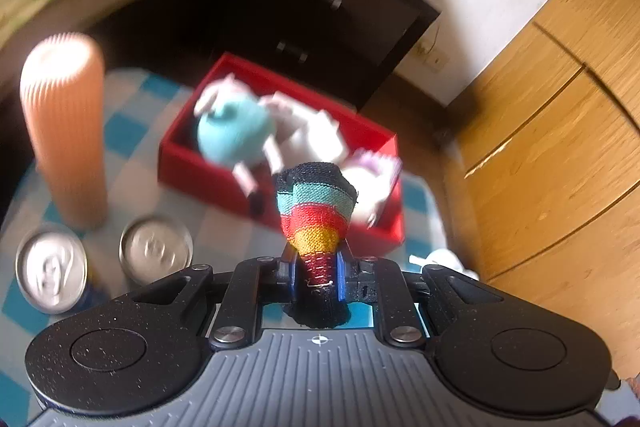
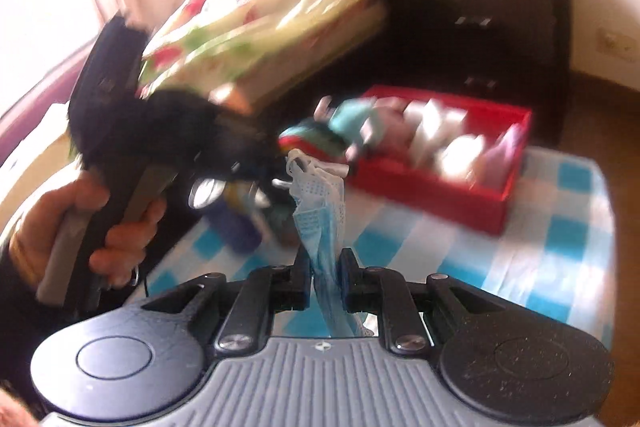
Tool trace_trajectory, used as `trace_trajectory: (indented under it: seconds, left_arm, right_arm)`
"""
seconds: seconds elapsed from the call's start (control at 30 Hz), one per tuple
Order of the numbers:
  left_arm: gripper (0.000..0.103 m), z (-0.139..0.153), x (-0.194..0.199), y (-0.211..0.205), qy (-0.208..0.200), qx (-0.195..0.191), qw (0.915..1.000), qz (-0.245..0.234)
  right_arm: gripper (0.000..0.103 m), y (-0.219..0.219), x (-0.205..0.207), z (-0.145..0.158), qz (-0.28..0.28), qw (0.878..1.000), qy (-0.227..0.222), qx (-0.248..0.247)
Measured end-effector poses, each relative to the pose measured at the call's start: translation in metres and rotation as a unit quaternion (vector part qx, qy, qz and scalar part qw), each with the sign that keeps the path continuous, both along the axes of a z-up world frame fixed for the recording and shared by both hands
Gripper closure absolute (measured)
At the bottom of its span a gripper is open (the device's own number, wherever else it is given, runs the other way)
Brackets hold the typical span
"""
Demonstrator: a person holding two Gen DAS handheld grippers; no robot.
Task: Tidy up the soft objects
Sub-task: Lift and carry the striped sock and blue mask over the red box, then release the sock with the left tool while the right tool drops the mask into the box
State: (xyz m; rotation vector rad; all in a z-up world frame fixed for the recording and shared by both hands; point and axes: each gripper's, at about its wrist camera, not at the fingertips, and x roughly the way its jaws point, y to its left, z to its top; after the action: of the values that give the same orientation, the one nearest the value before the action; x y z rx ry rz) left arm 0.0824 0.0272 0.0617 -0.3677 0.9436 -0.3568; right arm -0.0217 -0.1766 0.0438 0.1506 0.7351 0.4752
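My left gripper (image 1: 316,267) is shut on a striped knitted sock (image 1: 316,215), teal, red and yellow, held above the checked table in front of the red box (image 1: 200,163). The box holds a blue plush toy (image 1: 234,131) and white soft items (image 1: 316,135). My right gripper (image 2: 326,267) is shut on a blue face mask (image 2: 320,211) that stands up between the jaws. In the right wrist view the red box (image 2: 432,195) lies ahead to the right, and the left gripper (image 2: 168,131) is held by a hand at the left with the sock (image 2: 304,139) near the box.
A tall orange ribbed cylinder (image 1: 66,131) and two drink cans (image 1: 52,271) (image 1: 156,251) stand on the blue checked tablecloth (image 1: 132,123) at the left. A dark drawer cabinet (image 1: 320,15) is behind the box. A wooden wardrobe (image 1: 560,115) is at the right.
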Motion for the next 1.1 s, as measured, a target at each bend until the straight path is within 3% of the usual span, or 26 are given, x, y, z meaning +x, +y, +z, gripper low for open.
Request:
trace_trajectory:
  seconds: [0.2,0.5,0.8,1.1]
  left_arm:
    - [0.087,0.018,0.014,-0.007,-0.028,-0.010,0.9996,0.005]
    - [0.087,0.028,0.036,-0.019,-0.047,-0.006,0.9987,0.015]
    - [0.087,0.016,0.069,-0.037,-0.047,0.006,0.9985,0.028]
    - [0.085,-0.021,0.106,-0.056,-0.022,0.031,0.9987,0.032]
  right_arm:
    - [0.103,-0.016,0.024,0.026,-0.052,0.998,-0.043,0.008]
    - [0.103,-0.022,0.048,0.047,-0.080,0.994,-0.072,-0.009]
    - [0.103,-0.031,0.113,0.029,-0.107,0.992,-0.062,-0.016]
    - [0.103,-0.030,0.174,-0.019,-0.123,0.991,-0.041,-0.040]
